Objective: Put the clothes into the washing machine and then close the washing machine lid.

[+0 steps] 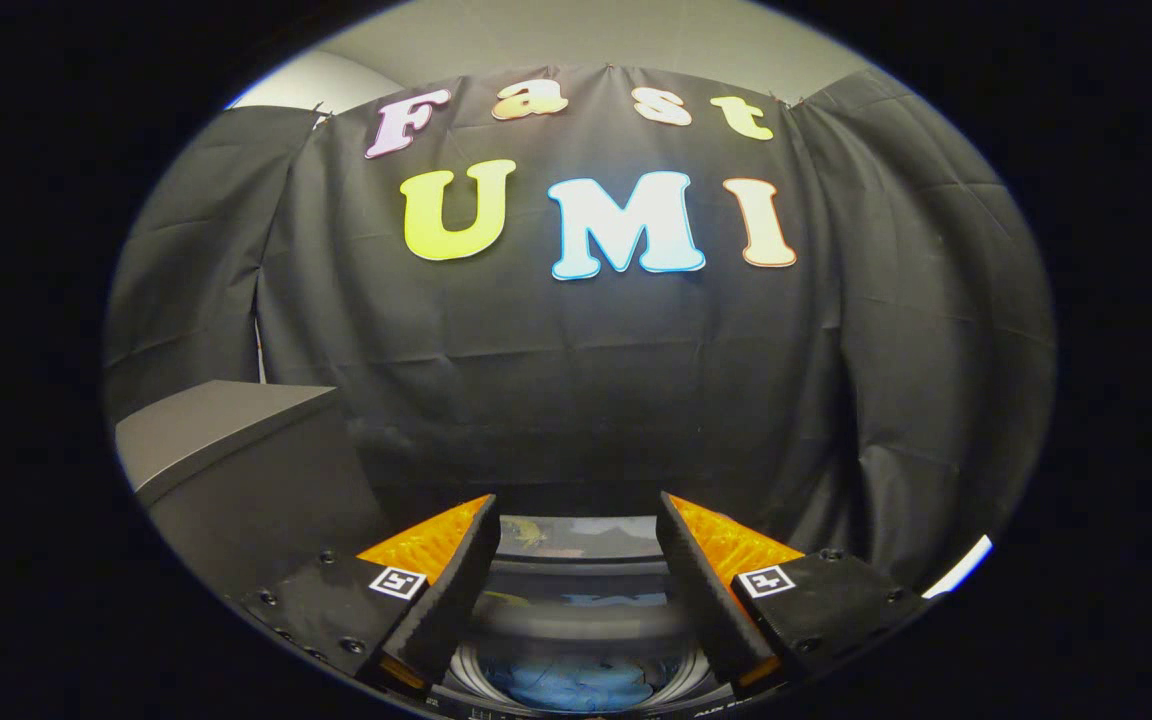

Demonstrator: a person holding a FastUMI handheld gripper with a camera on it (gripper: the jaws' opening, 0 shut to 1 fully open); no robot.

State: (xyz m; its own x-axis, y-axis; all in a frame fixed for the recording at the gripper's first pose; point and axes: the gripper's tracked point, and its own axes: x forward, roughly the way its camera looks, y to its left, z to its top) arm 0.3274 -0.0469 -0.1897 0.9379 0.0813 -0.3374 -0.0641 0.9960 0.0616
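Gripper [576, 590] held above the open washing machine [576, 625], fingers spread and empty.

The two fingers stand well apart with nothing between them, pointing toward the black cloth wall [586, 380]. Below and between them lies the machine's round drum opening, with the blue clothes [576, 685] down inside it (low in the view, so their shape is hard to make out). What seems to be the raised lid [576, 535] shows just beyond the fingertips. A dark grey box-like surface [226, 425] stands to the left.
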